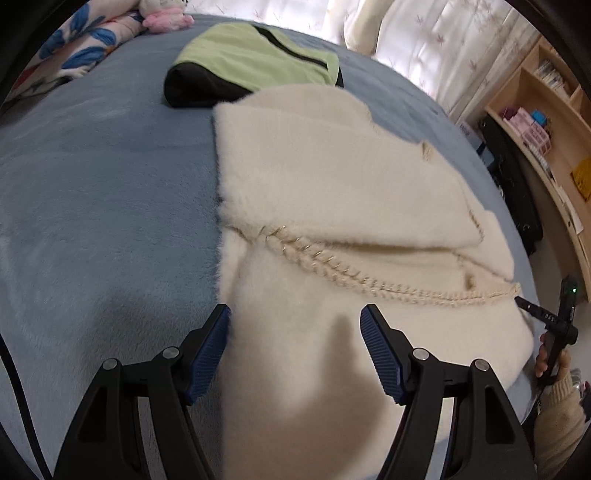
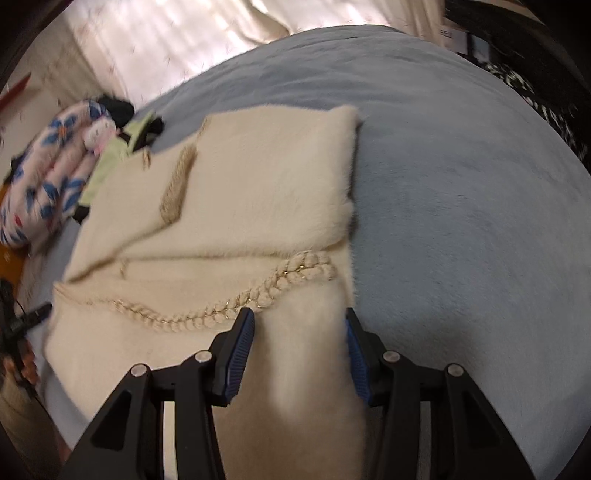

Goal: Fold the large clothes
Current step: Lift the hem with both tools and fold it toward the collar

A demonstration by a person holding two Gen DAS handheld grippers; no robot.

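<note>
A cream fluffy sweater [image 1: 332,177] with braided gold-flecked trim [image 1: 332,262] lies partly folded on the blue bedspread [image 1: 103,192]. My left gripper [image 1: 295,321] is open, its jaws over the sweater's near left corner, with cloth lying between them. The sweater also shows in the right wrist view [image 2: 258,177], where my right gripper [image 2: 301,325] is open over the near right corner, cloth between its blue pads [image 2: 242,347]. The right gripper also shows at the sweater's right edge in the left wrist view [image 1: 554,317].
A folded green and black garment [image 1: 251,62] lies beyond the sweater. A floral pillow [image 1: 74,48] and a pink plush toy [image 1: 166,18] sit at the bed's head. A wooden shelf unit [image 1: 546,122] stands to the right. Curtains [image 1: 424,40] hang behind.
</note>
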